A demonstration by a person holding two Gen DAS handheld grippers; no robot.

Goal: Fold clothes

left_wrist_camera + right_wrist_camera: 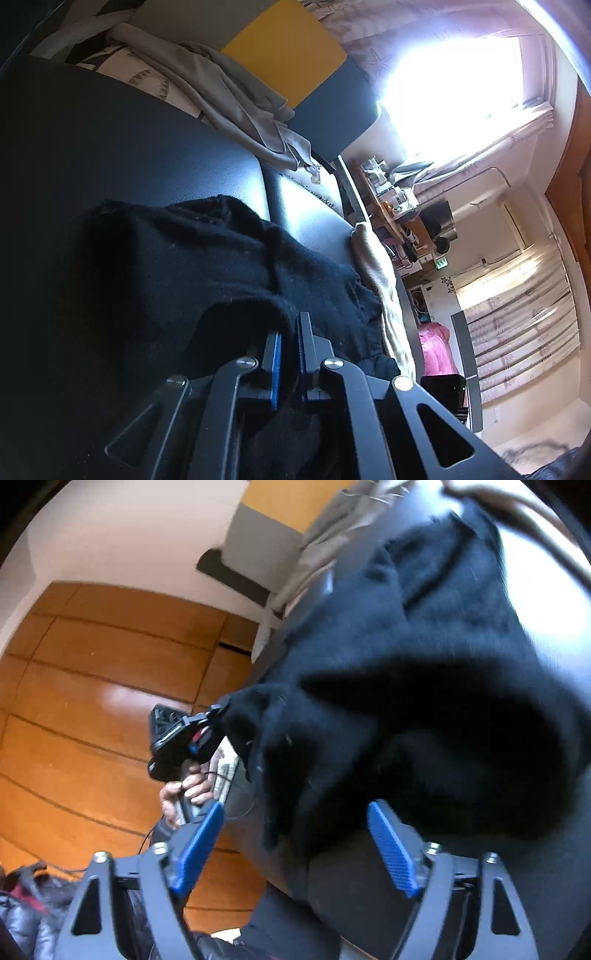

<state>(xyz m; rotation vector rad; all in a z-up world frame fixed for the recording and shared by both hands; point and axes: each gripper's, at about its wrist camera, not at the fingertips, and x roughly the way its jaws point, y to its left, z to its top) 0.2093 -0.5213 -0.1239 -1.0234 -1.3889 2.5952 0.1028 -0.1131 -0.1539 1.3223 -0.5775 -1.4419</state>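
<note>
Black garment [229, 258] heaped on the dark bench [110, 140], one edge pinched in the left gripper [290, 332]. Right gripper [295, 834] wide apart, empty, just beside the cloth. Likely trouble: only one corner held, so any lift could drag or bunch the heap. Right view alone shows the hand [184, 794]; left view alone the window [454, 88].

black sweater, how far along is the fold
Done: little; the black sweater still lies bunched on the dark surface, no neat fold visible. In hand: the left claw is shut on one edge of it, while the right claw hangs open beside the fabric, gripping nothing. Left: flatten, fold, then the grey garment behind.
</note>
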